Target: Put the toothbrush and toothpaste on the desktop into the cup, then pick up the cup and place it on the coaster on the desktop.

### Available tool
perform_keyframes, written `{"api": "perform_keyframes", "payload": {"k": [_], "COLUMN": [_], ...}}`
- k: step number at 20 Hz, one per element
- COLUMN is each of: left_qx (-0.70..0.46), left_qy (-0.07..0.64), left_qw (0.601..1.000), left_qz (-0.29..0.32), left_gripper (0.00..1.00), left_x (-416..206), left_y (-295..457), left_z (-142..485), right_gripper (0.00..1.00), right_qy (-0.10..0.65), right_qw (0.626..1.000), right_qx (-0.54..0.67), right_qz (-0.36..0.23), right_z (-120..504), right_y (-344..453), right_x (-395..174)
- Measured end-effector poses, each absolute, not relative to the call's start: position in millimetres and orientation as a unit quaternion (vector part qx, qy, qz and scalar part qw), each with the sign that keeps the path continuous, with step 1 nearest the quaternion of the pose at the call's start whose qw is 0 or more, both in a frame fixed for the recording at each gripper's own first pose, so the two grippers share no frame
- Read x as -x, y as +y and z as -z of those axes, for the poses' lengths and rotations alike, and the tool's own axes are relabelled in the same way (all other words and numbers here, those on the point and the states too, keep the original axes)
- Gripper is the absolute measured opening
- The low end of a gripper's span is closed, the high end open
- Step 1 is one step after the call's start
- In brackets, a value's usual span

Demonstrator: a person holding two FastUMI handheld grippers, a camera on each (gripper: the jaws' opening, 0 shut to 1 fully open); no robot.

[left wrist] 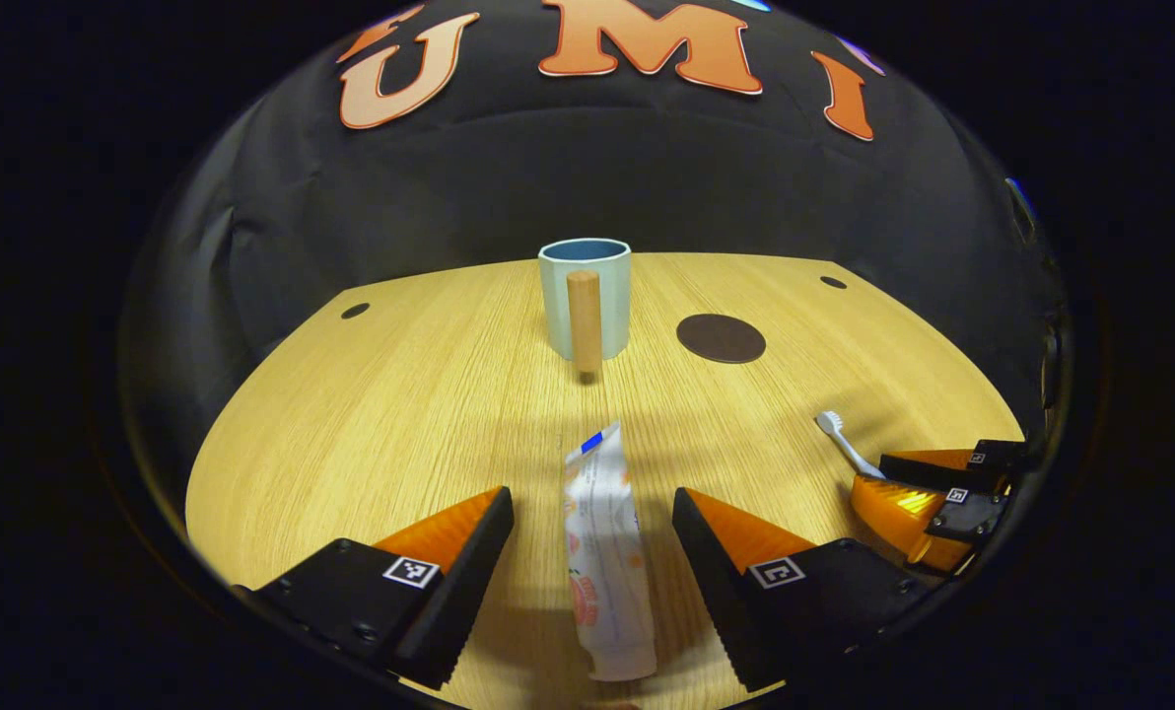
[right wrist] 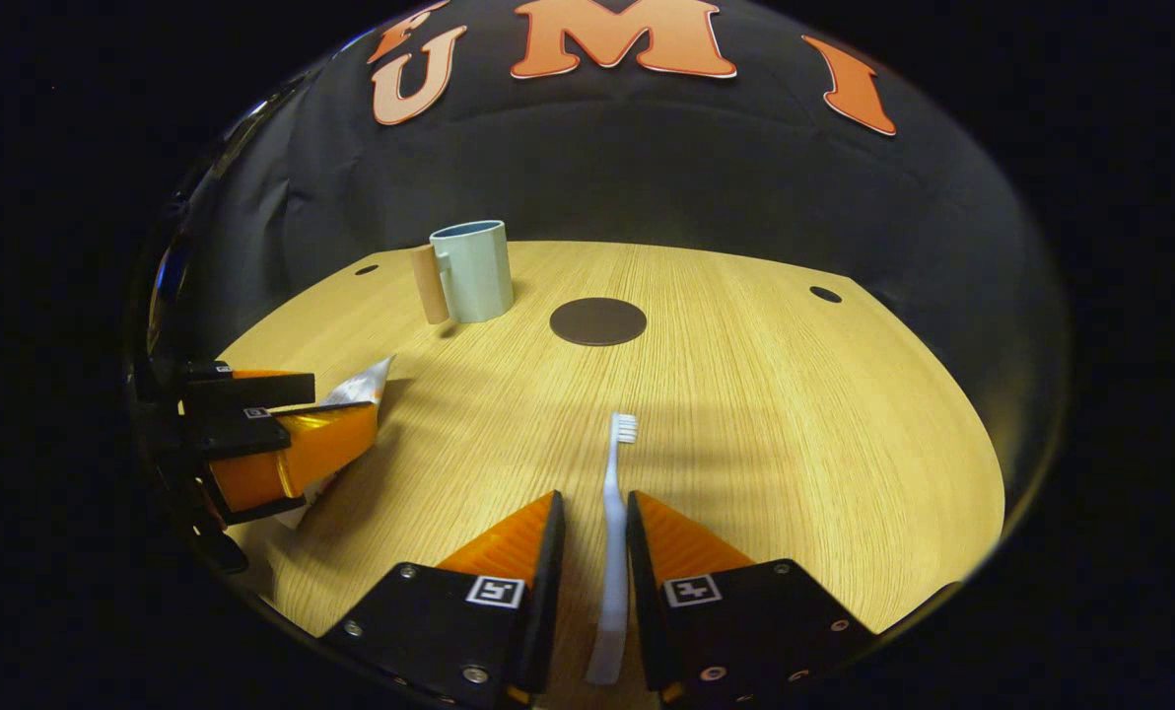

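White toothbrush (right wrist: 611, 532) between nearly closed right hand-held gripper (right wrist: 593, 513), printed toothpaste (left wrist: 604, 552) between wide-open left hand-held gripper (left wrist: 592, 508)

desk (left wrist: 430, 394) – wood grain, satin | cup (left wrist: 585, 296) ahead of claw – smooth matt, wooden handle | coaster (left wrist: 721, 338) – matt | tube (left wrist: 605, 552) between fingers – glossy plastic

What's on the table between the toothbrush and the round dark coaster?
Nothing: in the right gripper view, bare wooden tabletop runs from the white toothbrush to the round dark coaster.
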State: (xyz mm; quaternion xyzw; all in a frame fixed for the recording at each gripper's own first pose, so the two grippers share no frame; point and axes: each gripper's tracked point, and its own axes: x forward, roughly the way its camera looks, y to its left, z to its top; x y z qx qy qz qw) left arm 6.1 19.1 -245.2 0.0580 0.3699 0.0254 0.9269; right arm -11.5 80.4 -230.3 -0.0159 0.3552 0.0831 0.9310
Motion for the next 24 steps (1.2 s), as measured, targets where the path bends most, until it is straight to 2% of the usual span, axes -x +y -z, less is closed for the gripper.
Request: {"api": "perform_keyframes", "payload": {"k": [1,3,4,5,9,11,16,17,24], "left_qx": [-0.056,-0.052,-0.049,-0.046,-0.043,-0.049,-0.048,-0.05,-0.031], "left_qy": [0.375,0.385,0.392,0.388,0.391,0.395,0.39,0.393,0.376], "left_qw": [0.925,0.921,0.918,0.92,0.919,0.917,0.919,0.918,0.926], "left_qz": [-0.024,-0.028,-0.031,-0.031,-0.024,-0.021,-0.006,-0.002,0.017], "left_gripper": [0.9,0.77,0.71,0.51,0.43,0.19,0.19,0.15,0.12], "left_x": [-5.4,-3.8,-1.2,-2.2,-7.5,-7.2,-11.3,-9.5,-10.3], "left_y": [18.3,18.5,19.8,17.5,12.9,12.0,9.0,9.3,9.2], "left_z": [248.7,252.7,256.8,255.1,259.7,260.5,261.1,260.7,257.2], "right_gripper": [0.23,0.12,0.1,0.07,0.04,0.04,0.03,0.04,0.01], "right_qy": [0.351,0.355,0.36,0.364,0.37,0.376,0.409,0.419,0.42], "right_qw": [0.932,0.931,0.929,0.927,0.923,0.92,0.906,0.901,0.898], "right_qx": [0.018,0.015,0.013,0.009,0.029,0.042,0.044,0.037,-0.008], "right_qz": [-0.084,-0.087,-0.088,-0.087,-0.099,-0.104,-0.104,-0.104,-0.126], "right_z": [228.8,229.6,228.9,229.1,229.4,228.8,229.3,229.8,224.9], "right_y": [80.8,82.7,81.7,81.3,86.5,87.5,88.0,87.7,91.8], "right_x": [9.7,9.4,11.1,9.5,9.2,11.2,12.1,12.4,10.6]}}
